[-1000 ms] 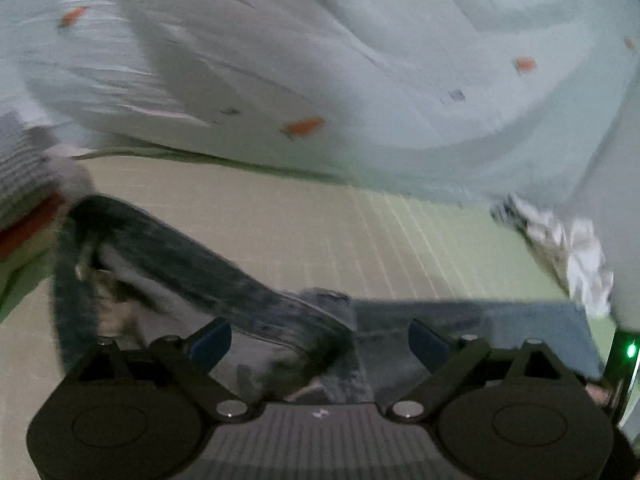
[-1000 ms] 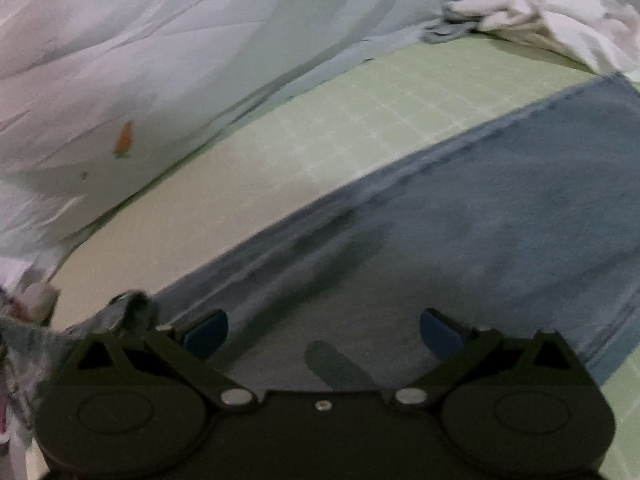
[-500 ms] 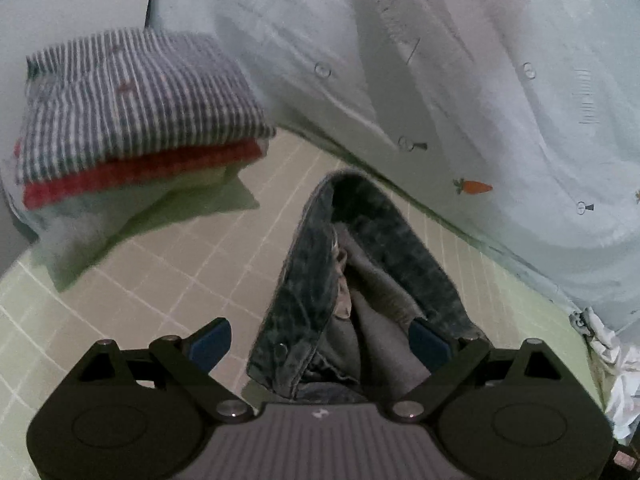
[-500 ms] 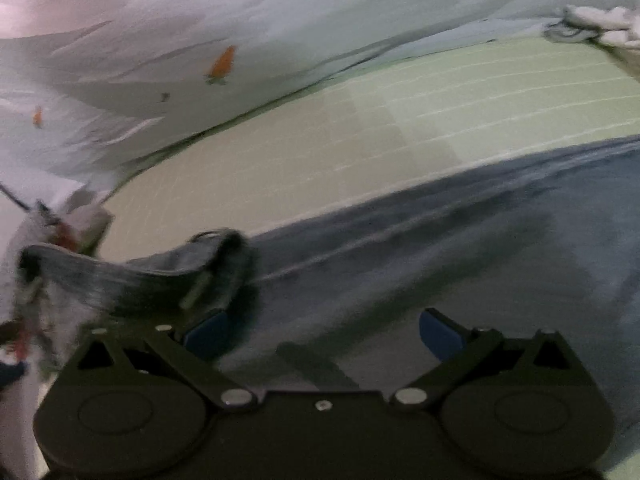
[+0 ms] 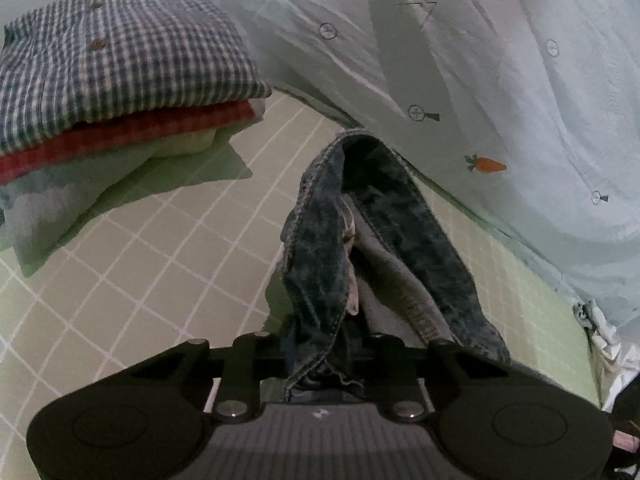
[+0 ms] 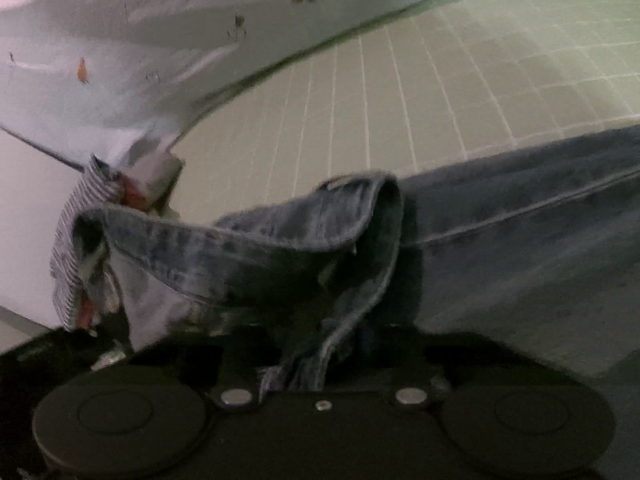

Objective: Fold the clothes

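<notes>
A pair of blue jeans lies on the green checked sheet, its waistband standing up in a loop. In the left wrist view my left gripper has its jaws closing, pressed on one end of the waistband, with the denim bunched between them. In the right wrist view the jeans stretch off to the right. My right gripper has its jaws closing, pinched on the other end of the waistband. The pads of both grippers are hidden by denim.
A stack of folded clothes, checked shirt on top and red below, sits at the back left, also seen blurred as the stack. A pale blanket with carrot prints is heaped behind. A white cloth lies at the right edge.
Both grippers stood open before and now pinch the jeans' waistband. The left one swung toward the folded stack. The right one slid left along the jeans to the waistband.
</notes>
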A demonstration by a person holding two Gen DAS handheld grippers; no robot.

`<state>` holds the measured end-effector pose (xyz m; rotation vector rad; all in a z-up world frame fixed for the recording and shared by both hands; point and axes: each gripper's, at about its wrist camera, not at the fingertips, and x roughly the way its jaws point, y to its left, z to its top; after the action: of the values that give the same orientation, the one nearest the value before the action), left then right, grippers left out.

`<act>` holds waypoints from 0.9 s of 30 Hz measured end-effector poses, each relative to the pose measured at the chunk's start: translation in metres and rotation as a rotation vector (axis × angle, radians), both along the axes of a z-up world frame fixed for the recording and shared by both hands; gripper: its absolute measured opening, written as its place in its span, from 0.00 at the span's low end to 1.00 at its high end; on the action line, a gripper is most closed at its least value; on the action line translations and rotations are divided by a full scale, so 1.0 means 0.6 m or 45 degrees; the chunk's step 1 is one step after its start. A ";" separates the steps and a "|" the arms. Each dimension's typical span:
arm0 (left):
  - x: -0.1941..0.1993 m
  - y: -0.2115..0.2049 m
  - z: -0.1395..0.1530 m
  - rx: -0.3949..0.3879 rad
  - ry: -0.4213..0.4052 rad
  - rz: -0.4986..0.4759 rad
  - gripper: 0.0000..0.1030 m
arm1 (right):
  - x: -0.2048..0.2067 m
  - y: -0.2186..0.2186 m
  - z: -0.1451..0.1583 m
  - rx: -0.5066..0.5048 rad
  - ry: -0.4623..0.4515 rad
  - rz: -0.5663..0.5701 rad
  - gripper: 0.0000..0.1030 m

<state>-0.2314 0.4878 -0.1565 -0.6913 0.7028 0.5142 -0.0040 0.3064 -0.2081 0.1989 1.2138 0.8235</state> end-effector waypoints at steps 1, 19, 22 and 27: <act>0.000 -0.003 0.007 0.013 0.000 -0.009 0.18 | -0.001 0.000 0.002 0.007 -0.016 -0.004 0.11; 0.187 -0.272 0.057 0.002 -0.003 -0.898 0.78 | -0.001 -0.265 0.056 -0.079 -0.201 -0.437 0.20; 0.188 -0.281 0.026 0.168 0.187 -0.846 0.78 | -0.004 -0.307 0.036 -0.064 -0.120 -0.570 0.49; 0.157 -0.207 0.011 0.006 0.159 -0.630 0.81 | 0.000 -0.311 0.042 0.044 -0.124 -0.613 0.58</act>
<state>-0.1375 0.3635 -0.1496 -0.4592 0.9543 0.1035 -0.0043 0.1195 -0.1826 0.4541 1.0031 0.4280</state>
